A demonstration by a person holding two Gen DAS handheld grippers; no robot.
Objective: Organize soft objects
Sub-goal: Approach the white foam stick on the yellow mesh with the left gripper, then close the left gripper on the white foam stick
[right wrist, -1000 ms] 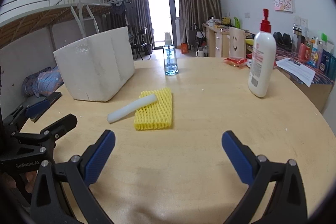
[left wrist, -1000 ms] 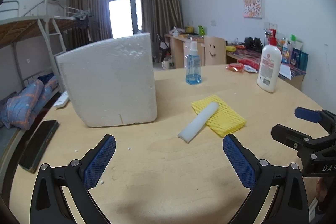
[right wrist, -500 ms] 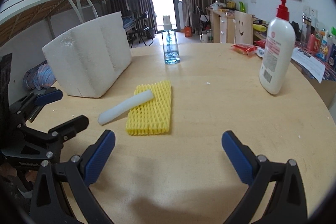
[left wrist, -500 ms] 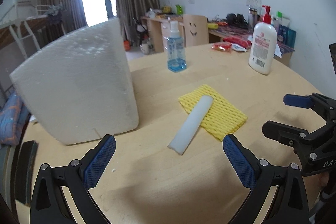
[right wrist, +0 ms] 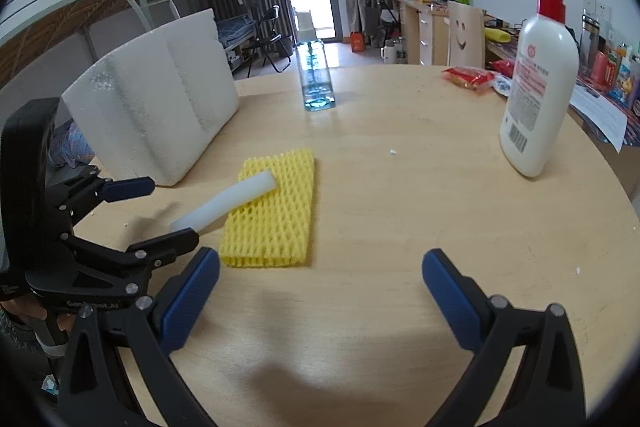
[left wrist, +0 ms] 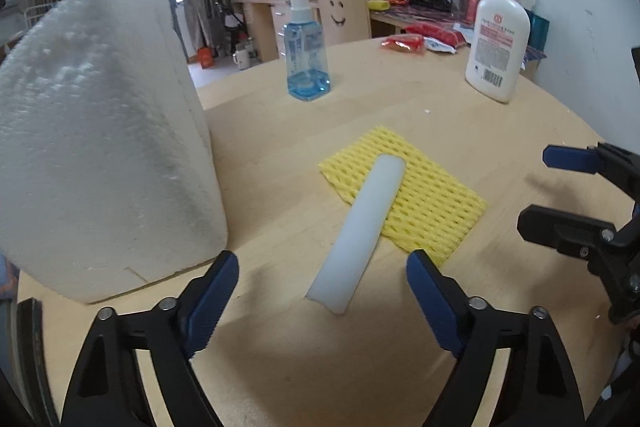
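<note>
my left claw has swung in over the tabletop since a second ago: the white foam stick, which lay well ahead toward one o'clock, now points its near end straight between my blue pads, and the big white foam block fills the view at ten o'clock. the jaws have just been closing in from their widest, yet they stand open, nothing pressed, the stick's near end lying just short of the gap. i judge this as lining up for a pick of that stick. the stick rests with its far end on the yellow foam net, which lies flat at one o'clock of my left claw, near the middle of the tabletop. my right claw hangs released and empty above bare wood, with the net at eleven o'clock of it. it has drifted nearer the net too. both soft pieces sit unsorted, so the task looks barely begun.
</note>
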